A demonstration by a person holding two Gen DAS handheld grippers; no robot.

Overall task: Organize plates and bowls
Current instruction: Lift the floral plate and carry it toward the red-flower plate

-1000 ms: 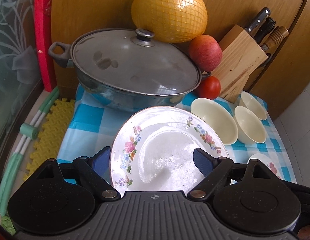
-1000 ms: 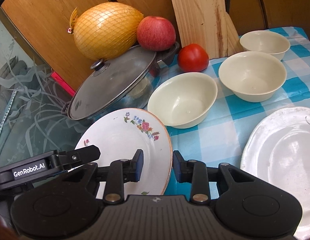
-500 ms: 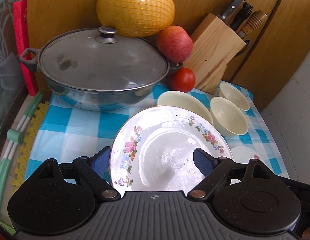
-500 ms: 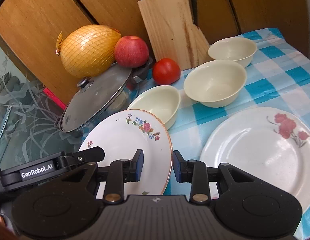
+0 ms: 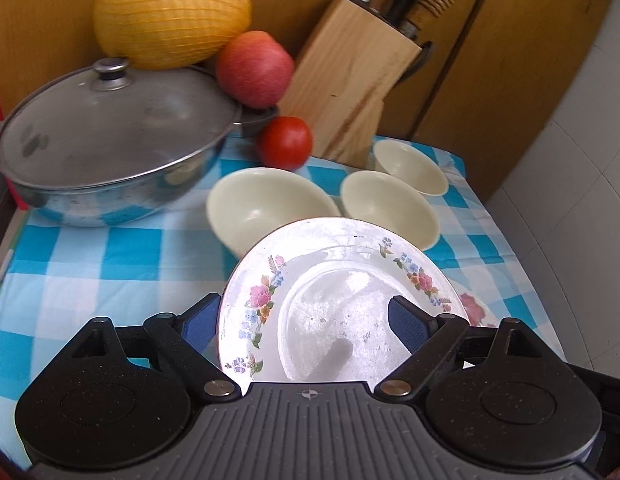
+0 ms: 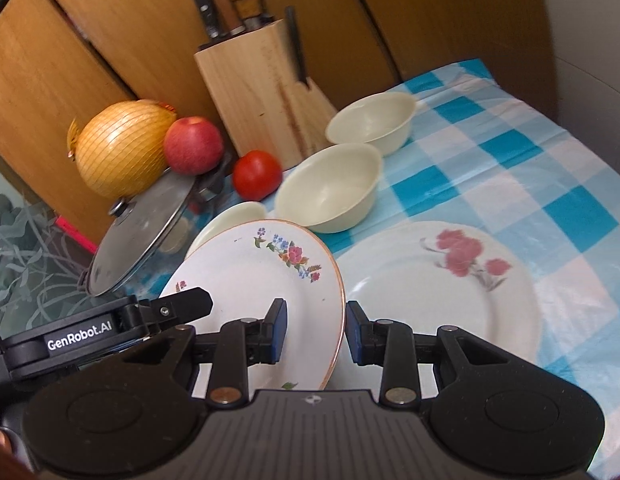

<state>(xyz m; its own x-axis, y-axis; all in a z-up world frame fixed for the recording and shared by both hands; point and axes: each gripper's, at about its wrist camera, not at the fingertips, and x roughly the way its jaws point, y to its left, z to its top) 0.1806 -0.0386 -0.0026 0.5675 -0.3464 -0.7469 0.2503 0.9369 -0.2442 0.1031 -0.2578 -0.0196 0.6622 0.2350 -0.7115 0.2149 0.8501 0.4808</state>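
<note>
Small floral plate (image 5: pixel 338 300) lifted, tilted, above checked tablecloth (image 5: pixel 110 256), near big rose plate (image 6: pixel 442 288). Left gripper (image 5: pixel 302 320) and right gripper (image 6: pixel 315 330) both straddle its rim; clamped or not, cannot tell. Three cream bowls (image 6: pixel 330 196) unstacked; stacking remains.

Bright daylight, plate (image 5: pixel 338 312) glare, fisheye-bent edges, slight blur.

From my right wrist view, the right gripper (image 6: pixel 315 334) straddles the gold rim of the small floral plate (image 6: pixel 254 280), its blue pads either side with a gap showing. The left gripper (image 6: pixel 182 308) reaches the same plate's far edge. A larger rose plate (image 6: pixel 442 280) lies flat on the checked cloth (image 6: pixel 550 168); three cream bowls (image 6: pixel 330 192) sit beyond.
</note>
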